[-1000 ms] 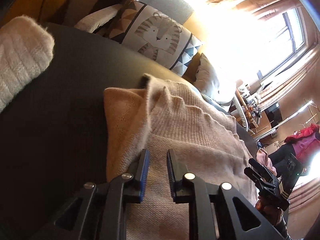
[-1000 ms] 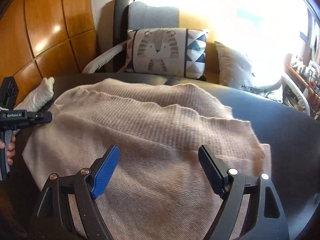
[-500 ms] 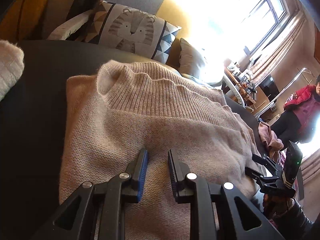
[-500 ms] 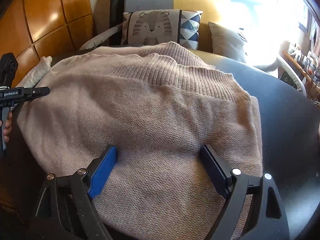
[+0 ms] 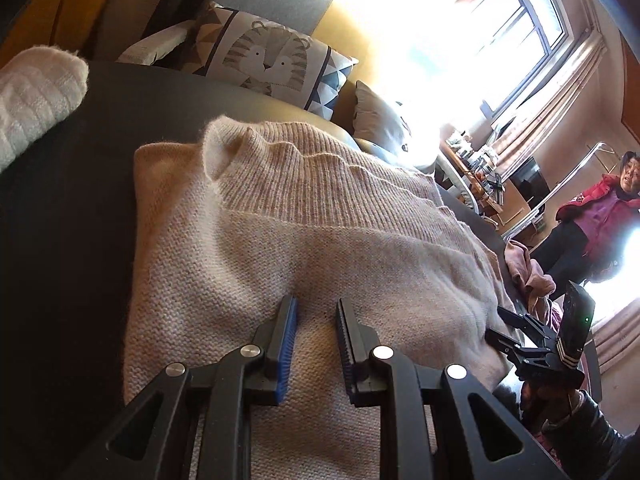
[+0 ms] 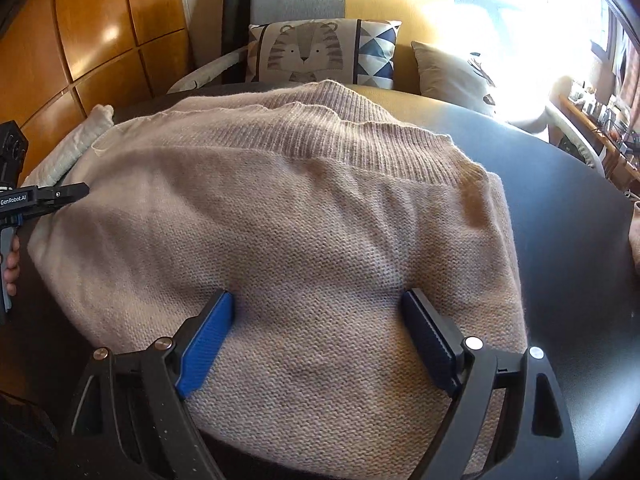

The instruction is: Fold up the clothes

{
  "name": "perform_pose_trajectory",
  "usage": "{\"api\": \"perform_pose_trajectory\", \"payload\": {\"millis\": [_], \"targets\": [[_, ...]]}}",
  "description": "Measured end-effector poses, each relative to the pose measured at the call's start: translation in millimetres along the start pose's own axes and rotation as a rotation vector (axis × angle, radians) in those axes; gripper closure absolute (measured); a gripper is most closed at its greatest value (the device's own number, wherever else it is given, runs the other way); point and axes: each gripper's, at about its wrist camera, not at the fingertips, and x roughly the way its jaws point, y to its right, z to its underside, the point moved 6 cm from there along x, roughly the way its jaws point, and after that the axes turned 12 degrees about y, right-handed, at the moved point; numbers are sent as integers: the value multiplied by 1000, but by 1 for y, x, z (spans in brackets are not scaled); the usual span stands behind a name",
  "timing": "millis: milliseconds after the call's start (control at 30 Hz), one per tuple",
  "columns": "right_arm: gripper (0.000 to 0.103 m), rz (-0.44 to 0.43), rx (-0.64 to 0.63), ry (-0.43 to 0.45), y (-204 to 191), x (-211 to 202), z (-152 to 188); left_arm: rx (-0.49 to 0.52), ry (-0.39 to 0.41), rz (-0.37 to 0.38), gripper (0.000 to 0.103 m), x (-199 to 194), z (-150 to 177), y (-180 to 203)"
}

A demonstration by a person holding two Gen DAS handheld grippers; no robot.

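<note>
— Where does the sweater (image 6: 280, 216) lie?

— Folded on the dark table (image 6: 568, 208), its ribbed band turned toward the far side, where a tiger cushion (image 6: 308, 50) leans on a grey chair. The near folded edge runs just under both tools.

— And the right gripper (image 6: 316, 320)?

— Its blue pads (image 6: 206, 338) stand wide apart, pressed down on the knit near the front edge; the cloth bulges between them, though nothing is pinched.

— The left gripper (image 5: 316, 322)?

— Its fingers stand a narrow gap apart, tips resting on the sweater's top layer. A strip of knit shows between them, but whether they grip a fold cannot be told. In the right wrist view the same tool sits at the sweater's left edge, a hand (image 6: 10, 258) on its handle.

— How much room is around the cloth?

— Bare table opens broadly on the right and beyond the ribbed band. On the left a white knit bundle (image 5: 36, 92) sits near the sweater's corner, apart from it. A pink garment (image 5: 528, 272) lies heaped at the table's right rim — and a person in a red jacket (image 5: 592, 216) stands farther off by the window (image 5: 528, 36).
</note>
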Motion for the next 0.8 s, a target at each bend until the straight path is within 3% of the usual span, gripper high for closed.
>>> {"api": "perform_pose_trajectory", "payload": {"millis": [267,400,533,733,800], "targets": [[14,8,-4,3,-6,-19,13,-26,-43,24,83,-17,8,2],[14,16,36,-11,-4,-22,-2,5,-47,-15,80,-17,-3,13],[14,68,67,73,3,-29,-30,49,-21,-49,74,-17,-14,28],[14,108,83,83,9,-16,-49,99,-21,-136,57,4,-23,38],[14,110,90,64,14,-7,-48,131,-17,-178,42,11,-23,38]]}}
